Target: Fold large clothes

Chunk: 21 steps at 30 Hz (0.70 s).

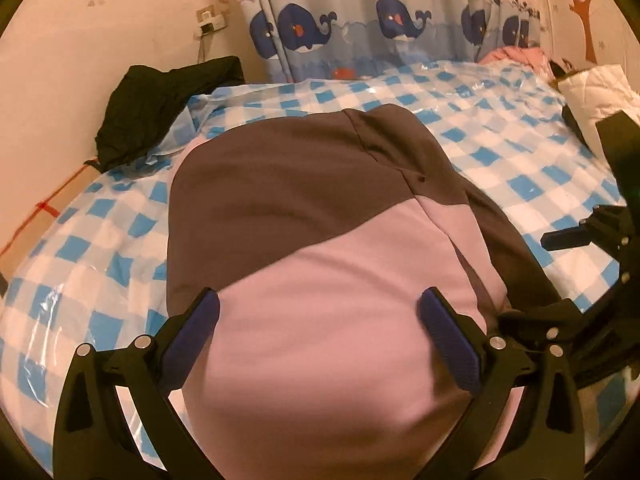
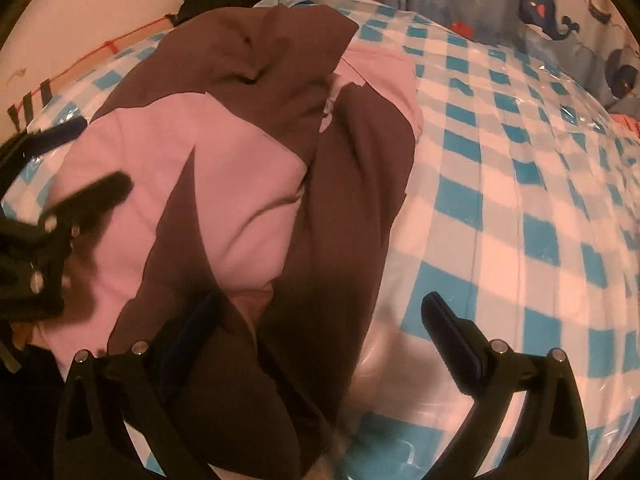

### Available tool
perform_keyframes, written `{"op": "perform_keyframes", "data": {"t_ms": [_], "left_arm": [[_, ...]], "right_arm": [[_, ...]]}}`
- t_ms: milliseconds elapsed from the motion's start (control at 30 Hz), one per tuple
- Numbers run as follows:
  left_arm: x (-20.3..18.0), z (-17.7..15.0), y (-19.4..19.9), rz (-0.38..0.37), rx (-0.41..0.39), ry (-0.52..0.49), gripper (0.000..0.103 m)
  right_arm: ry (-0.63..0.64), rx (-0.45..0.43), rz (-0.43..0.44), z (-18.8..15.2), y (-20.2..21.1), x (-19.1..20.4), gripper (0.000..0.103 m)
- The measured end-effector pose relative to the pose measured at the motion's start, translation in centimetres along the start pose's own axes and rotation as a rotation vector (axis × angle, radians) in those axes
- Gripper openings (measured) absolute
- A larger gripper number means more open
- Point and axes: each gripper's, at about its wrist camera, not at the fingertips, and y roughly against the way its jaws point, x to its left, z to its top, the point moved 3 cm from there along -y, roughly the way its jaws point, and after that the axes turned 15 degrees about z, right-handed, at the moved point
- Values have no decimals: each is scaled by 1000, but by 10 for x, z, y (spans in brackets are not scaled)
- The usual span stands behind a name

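A large pink and dark brown garment (image 1: 320,280) lies partly folded on the blue-and-white checked bed cover (image 1: 520,152). My left gripper (image 1: 318,312) is open just above the garment's pink part, holding nothing. In the right wrist view the garment (image 2: 248,184) lies bunched to the left, with a brown sleeve running down its right side. My right gripper (image 2: 320,316) is open over the garment's right edge, its left finger above brown cloth and its right finger above the cover (image 2: 520,200). The left gripper also shows at the left edge of the right wrist view (image 2: 68,168).
A black garment (image 1: 160,104) lies at the bed's far left corner by the wall. A whale-print curtain (image 1: 380,28) hangs behind the bed. A white padded item (image 1: 600,96) and pink clothing (image 1: 516,56) lie at the far right. The right gripper shows at the right edge (image 1: 592,236).
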Motion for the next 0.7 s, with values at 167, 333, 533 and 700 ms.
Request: {"op": "perform_keyframes", "data": {"t_ms": [167, 333, 533, 700], "left_arm": [[14, 4, 2, 10, 17, 95, 96], [12, 2, -3, 5, 37, 90, 96], [23, 3, -3, -1, 55, 144, 96], [26, 7, 7, 36, 42, 161, 96]], "right_arm": [[-15, -170, 59, -4, 38, 1, 96], [-115, -46, 145, -1, 10, -14, 96], [-103, -367, 73, 26, 103, -2, 96], [-19, -441, 7, 62, 120, 44, 96]]}}
